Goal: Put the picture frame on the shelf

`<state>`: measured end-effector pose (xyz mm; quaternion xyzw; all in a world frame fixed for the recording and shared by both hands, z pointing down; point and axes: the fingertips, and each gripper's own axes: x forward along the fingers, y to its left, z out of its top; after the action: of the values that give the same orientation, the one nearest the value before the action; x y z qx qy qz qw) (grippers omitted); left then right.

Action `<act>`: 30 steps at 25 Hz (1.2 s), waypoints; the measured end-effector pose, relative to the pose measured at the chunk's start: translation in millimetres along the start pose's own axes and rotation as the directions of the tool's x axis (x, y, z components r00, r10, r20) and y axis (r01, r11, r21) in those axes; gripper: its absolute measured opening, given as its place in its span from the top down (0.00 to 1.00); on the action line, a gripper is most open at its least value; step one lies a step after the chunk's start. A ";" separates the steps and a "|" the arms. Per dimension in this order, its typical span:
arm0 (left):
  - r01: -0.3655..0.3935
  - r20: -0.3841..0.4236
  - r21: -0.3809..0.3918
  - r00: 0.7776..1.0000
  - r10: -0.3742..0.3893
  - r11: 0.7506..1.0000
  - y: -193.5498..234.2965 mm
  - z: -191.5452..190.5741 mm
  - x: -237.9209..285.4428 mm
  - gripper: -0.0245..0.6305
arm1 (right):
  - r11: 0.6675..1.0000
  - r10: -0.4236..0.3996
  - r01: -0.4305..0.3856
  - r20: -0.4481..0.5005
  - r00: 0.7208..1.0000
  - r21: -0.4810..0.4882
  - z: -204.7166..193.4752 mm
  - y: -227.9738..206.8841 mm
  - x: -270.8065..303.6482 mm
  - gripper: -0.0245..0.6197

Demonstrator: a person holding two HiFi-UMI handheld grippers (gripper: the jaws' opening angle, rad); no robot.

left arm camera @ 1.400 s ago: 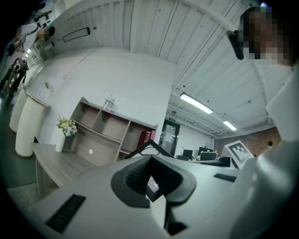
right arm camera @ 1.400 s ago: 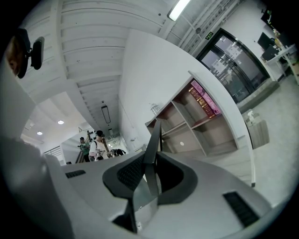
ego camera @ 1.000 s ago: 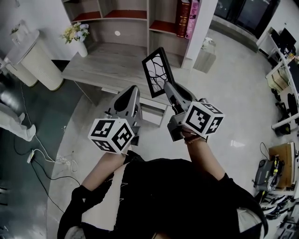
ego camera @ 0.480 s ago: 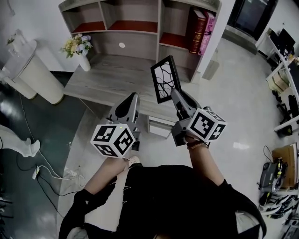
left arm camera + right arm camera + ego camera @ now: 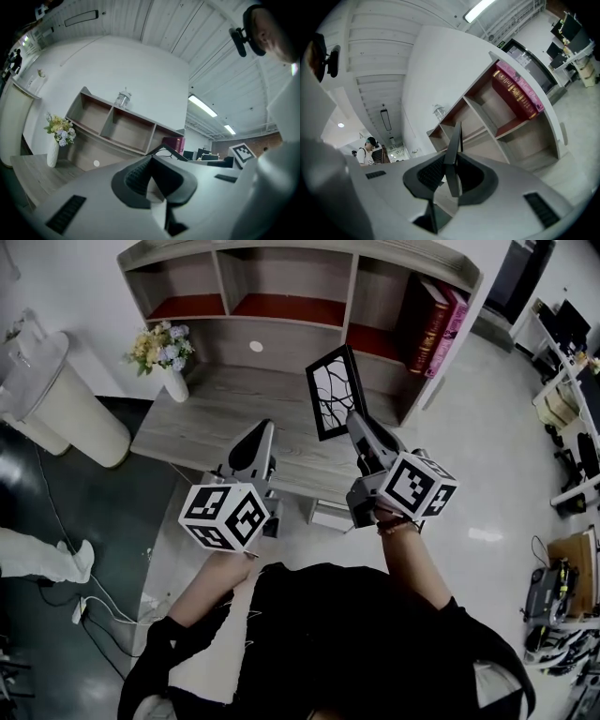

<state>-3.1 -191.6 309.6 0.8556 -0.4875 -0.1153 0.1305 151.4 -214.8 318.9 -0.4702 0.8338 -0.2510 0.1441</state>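
Note:
In the head view the black picture frame (image 5: 334, 390), with a branch pattern on white, stands upright over the wooden desk (image 5: 216, 418). My right gripper (image 5: 354, 420) is shut on its lower edge. The right gripper view shows the frame (image 5: 454, 140) edge-on between the pads, in front of the shelf's open compartments (image 5: 487, 112). My left gripper (image 5: 262, 430) hovers level beside it over the desk's front, shut with nothing held. In the left gripper view the frame's top (image 5: 168, 151) peeks over the jaws. The shelf unit (image 5: 281, 282) stands at the back of the desk.
A white vase of flowers (image 5: 167, 351) stands on the desk's left end. Red and pink books (image 5: 437, 320) fill the shelf's right compartment. A glass jar (image 5: 123, 98) sits on top of the shelf. A white bin (image 5: 56, 395) stands to the left, on the floor.
Both grippers have moved forward toward the desk and shelf, carrying the frame with the right one. The shelf now shows larger and nearer in the head view.

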 end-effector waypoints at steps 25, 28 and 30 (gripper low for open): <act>-0.043 0.001 -0.028 0.999 0.043 0.999 133.8 32.7 -31.9 0.95 | 0.999 -0.026 0.027 0.017 1.000 -0.031 -19.0 34.1 108.7 0.84; -0.078 0.004 -0.039 0.997 0.078 0.996 149.0 32.4 -37.4 0.95 | 0.999 -0.013 0.015 0.044 0.999 -0.031 -3.6 34.2 122.9 0.84; -0.098 0.003 -0.053 0.995 0.098 0.994 158.2 32.1 -39.1 0.95 | 0.999 -0.003 0.005 0.057 0.998 -0.031 6.1 34.6 132.9 0.84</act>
<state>-160.2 -239.0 335.3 0.8266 -0.5261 -0.1240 0.1570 61.0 -315.4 294.1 -0.4809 0.8323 -0.2247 0.1597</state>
